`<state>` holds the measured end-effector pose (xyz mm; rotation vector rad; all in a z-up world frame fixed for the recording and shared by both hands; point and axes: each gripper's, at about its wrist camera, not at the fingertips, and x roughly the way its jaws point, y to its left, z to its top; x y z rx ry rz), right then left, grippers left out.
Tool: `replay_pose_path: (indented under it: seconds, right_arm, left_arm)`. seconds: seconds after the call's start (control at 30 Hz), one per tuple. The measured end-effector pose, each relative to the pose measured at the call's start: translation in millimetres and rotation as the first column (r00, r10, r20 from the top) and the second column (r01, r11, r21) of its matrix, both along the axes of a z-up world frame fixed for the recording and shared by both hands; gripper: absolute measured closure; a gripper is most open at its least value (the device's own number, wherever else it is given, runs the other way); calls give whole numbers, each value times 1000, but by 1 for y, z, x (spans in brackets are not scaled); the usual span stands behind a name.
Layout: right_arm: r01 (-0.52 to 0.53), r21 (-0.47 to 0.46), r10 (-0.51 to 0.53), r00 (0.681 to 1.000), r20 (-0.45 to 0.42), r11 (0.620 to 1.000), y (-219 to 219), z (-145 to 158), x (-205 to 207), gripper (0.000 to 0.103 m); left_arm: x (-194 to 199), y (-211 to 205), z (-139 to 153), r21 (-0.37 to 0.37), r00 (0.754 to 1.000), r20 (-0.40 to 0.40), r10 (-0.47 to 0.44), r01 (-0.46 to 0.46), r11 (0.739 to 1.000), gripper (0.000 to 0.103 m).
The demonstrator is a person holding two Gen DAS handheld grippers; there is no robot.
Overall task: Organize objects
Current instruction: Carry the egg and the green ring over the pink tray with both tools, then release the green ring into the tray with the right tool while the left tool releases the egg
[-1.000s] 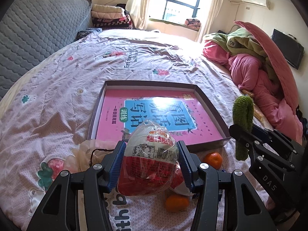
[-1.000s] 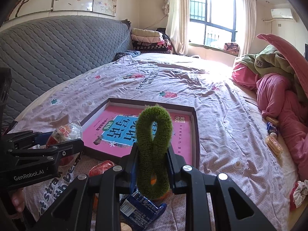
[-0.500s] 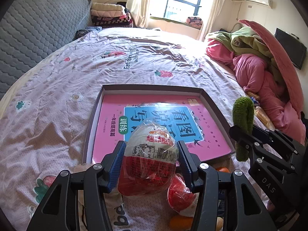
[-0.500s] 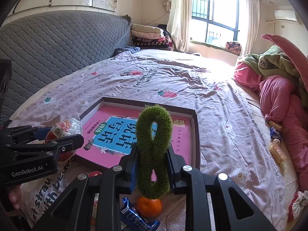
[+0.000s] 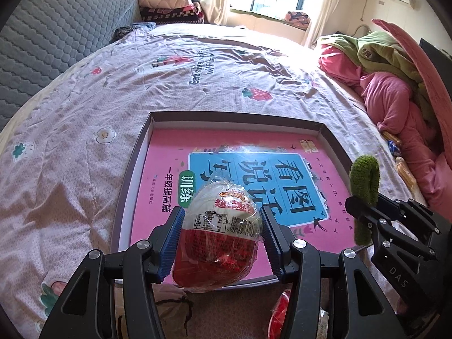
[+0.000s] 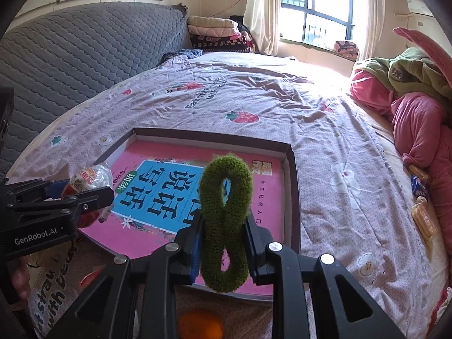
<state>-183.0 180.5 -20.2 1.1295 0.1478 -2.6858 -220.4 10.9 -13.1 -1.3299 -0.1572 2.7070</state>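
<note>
On the left, the left gripper [image 5: 219, 240] is clenched on a wrapped snack [image 5: 219, 237], an egg-shaped packet, white on top and red below, in clear film. The blue pads [image 5: 172, 243] press its two sides, and the packet fills the gap between them, bulging out above and below the fingers. It hangs over the near edge of the tray [image 5: 132, 169], not touching it. From the right wrist view the same gripper [image 6: 84, 195] shows at the far left with the snack [image 6: 90, 179] poking out past its tips, over the tray's near left corner.

The tray [image 6: 293, 186] is a shallow dark-rimmed box lid lying on the bed [image 5: 70, 113], and a pink book [image 5: 254, 175] with a blue panel covers its floor.

To the right, the right gripper [image 6: 224, 243] is squeezed tight on a green fuzzy loop [image 6: 226, 220]. The loop stands upright, pinched at its waist so it forms a figure eight, one lobe above the jaws and one below. It is over the tray's near right part. In the left wrist view the loop [image 5: 364, 197] rises from that gripper [image 5: 364, 212] at the right edge.

Near the camera, an orange [image 6: 200, 325] lies on the bed just short of the tray, under the right gripper. A red packet [image 5: 278, 313] lies near the left gripper's right finger. Pink bedding [image 6: 418, 130] is heaped at the far right.
</note>
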Motion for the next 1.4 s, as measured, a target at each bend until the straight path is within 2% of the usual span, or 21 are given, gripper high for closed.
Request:
replay_pose_path:
  seconds: [0.27, 0.57, 0.93, 1.07, 1.4]
  right_arm:
    - [34, -6, -34, 996, 80, 999, 10, -23, -11, 75]
    - [43, -3, -43, 994, 96, 999, 9, -26, -11, 71]
    - [65, 3, -65, 994, 91, 998, 12, -26, -10, 57]
    - [60, -4, -59, 995, 78, 998, 11, -24, -9, 49]
    - [45, -13, -44, 998, 42, 999, 9, -16, -5, 48]
  left_arm:
    - [-15, 4, -20, -11, 999, 51, 11, -10, 1000, 48]
    - [-15, 7, -23, -13, 999, 52, 6, -5, 1000, 47]
    - [-14, 7, -22, -34, 999, 44, 16, -15, 999, 46]
    - [-14, 8, -21, -42, 999, 40, 21, -20, 999, 41]
    - [-11, 7, -10, -42, 1000, 3, 31, -31, 999, 37]
